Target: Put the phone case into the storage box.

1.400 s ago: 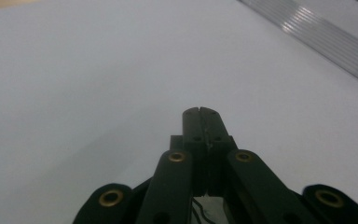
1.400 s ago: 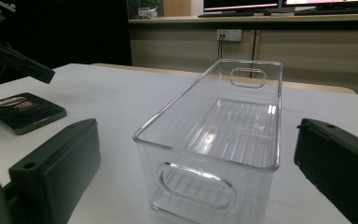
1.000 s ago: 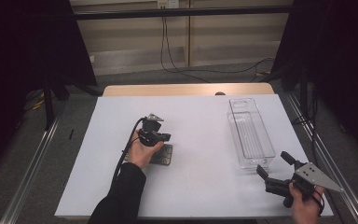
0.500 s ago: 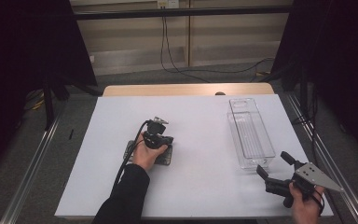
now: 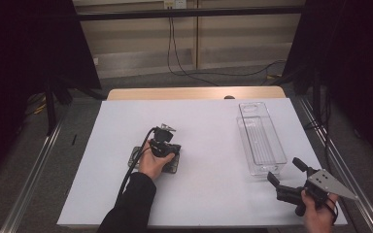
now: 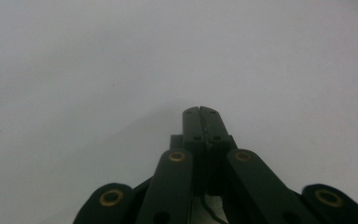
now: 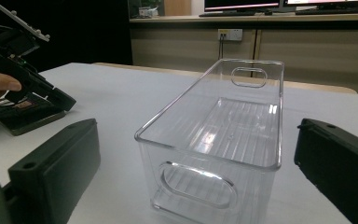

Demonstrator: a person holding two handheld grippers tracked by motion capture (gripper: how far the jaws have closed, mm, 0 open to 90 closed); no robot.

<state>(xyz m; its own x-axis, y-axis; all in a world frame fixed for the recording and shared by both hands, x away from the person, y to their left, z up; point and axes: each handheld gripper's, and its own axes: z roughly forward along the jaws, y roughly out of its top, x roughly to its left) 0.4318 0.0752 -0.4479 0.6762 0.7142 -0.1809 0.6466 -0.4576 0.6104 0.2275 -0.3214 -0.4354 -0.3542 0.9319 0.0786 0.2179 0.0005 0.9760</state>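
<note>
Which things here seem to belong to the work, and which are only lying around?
Likely in the job:
- left claw, shut, over a dark flat object
- right claw, open, facing the clear plastic bin, which is empty

Just around:
- cables on the floor
- wall socket

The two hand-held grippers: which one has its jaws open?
The right hand-held gripper, near the clear bin: its jaws stand wide apart. The left hand-held gripper, over the dark flat object, has jaws pressed together.
</note>
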